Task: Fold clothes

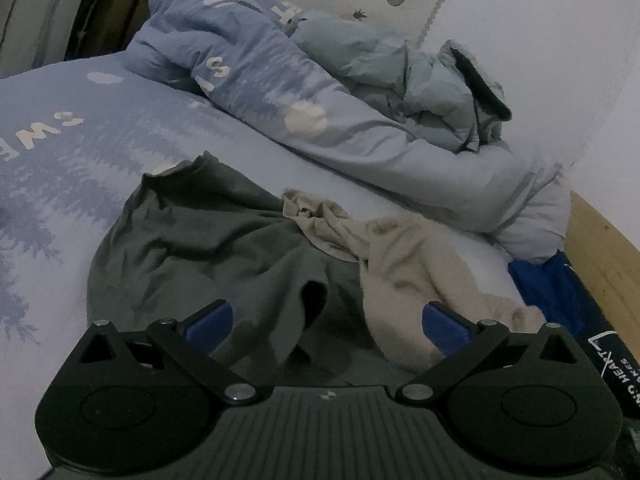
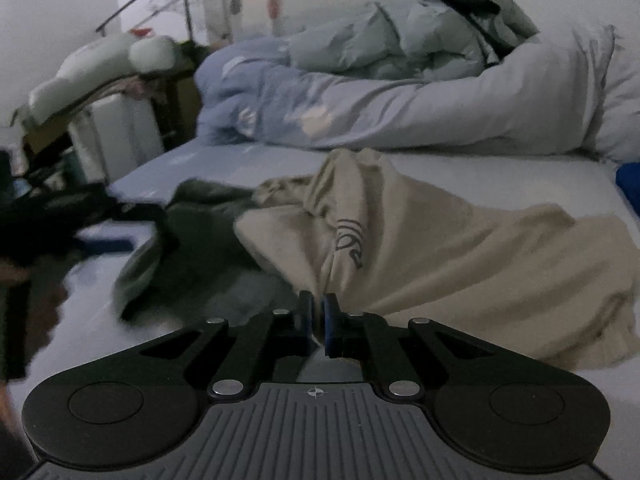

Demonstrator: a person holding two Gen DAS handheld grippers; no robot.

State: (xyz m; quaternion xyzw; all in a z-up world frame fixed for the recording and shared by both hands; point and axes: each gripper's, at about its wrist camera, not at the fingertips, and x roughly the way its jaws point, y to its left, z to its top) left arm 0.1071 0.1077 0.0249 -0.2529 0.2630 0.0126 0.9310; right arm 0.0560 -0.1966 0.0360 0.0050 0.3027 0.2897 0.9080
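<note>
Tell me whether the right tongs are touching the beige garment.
Touching. The right wrist view shows the right tongs shut on a bunched fold of the beige garment, cloth pinched between the pads and pulled up toward them.

Both wrist views look down along their fingers, close over the bed [image 1: 280, 160] (sharing the beige garment [image 2: 460, 248]).

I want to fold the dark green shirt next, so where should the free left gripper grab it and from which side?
Take the dark green shirt at its raised fold, directly ahead between the left gripper's open jaws. Approach straight forward and slightly down: that ridge stands off the bed and clear of the beige garment.
</note>
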